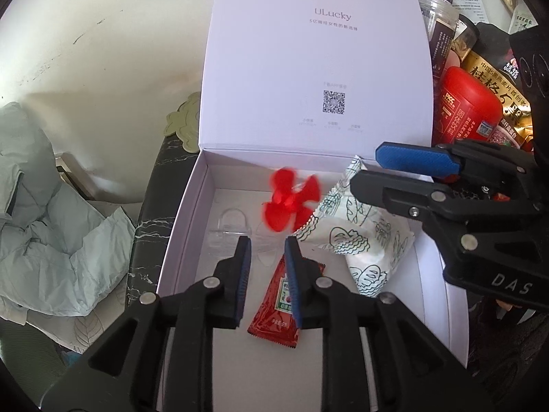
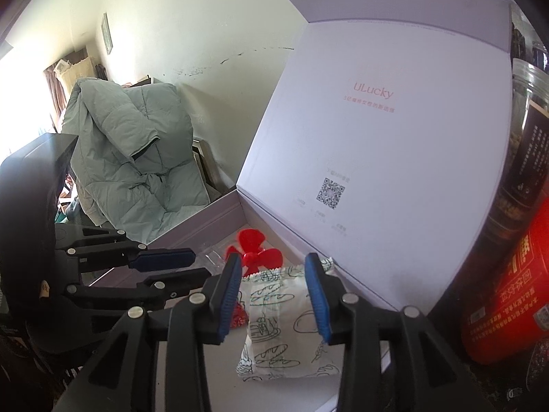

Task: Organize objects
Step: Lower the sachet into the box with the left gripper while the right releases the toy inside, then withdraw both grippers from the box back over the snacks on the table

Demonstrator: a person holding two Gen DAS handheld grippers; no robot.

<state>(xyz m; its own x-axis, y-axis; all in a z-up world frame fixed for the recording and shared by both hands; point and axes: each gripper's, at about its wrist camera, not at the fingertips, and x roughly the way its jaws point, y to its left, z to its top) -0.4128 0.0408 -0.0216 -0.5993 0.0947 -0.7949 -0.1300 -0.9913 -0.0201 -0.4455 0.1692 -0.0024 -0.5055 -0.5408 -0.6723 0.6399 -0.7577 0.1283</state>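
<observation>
Your pictures are bright with daylight. In the right wrist view a window [image 2: 31, 79] at the far left blows out to white glare. The white box lid [image 1: 315, 61] reflects soft light, with mild shadow inside the box. The red propeller [image 1: 291, 202] is smeared by blur. Both fisheye views bend and darken at the corners.

Dark desk [image 1: 151, 206] with white marble veining, bearing an open white box [image 1: 192, 206] whose lid stands upright at the far side. Beside the box on the right, crowded close together: a red canister [image 1: 466, 110], a gold packet [image 1: 497, 86] and dark jars [image 1: 442, 34]. At the desk's far left corner, a pale green leaf-shaped mat [image 1: 183, 123].
</observation>
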